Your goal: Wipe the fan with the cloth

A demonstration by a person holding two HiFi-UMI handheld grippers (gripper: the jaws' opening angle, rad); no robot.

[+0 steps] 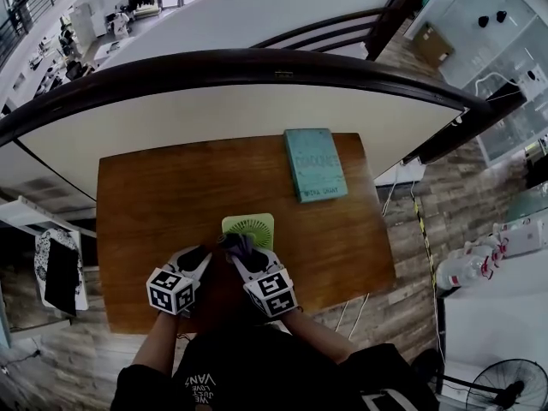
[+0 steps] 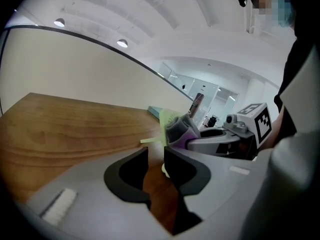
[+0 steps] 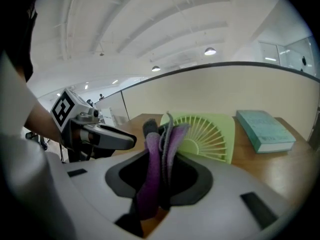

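A small pale-green fan (image 1: 253, 226) stands on the wooden table (image 1: 154, 195), near its front edge. My right gripper (image 1: 236, 250) is shut on a purple and grey cloth (image 3: 156, 151), whose folds stick up between the jaws. The cloth (image 1: 239, 243) lies against the fan's ribbed grille (image 3: 212, 134), at its lower left. My left gripper (image 1: 204, 255) sits just left of the fan, apart from it. Its jaws (image 2: 156, 156) stand a little apart with bare wood showing between them. The left gripper view also shows the cloth (image 2: 179, 129) and the fan's edge (image 2: 167, 118).
A teal book (image 1: 315, 163) lies flat beyond the fan to the right. A curved dark railing (image 1: 257, 62) runs behind the table. To the right are a white counter with spray bottles (image 1: 479, 259) and a floor fan (image 1: 505, 388).
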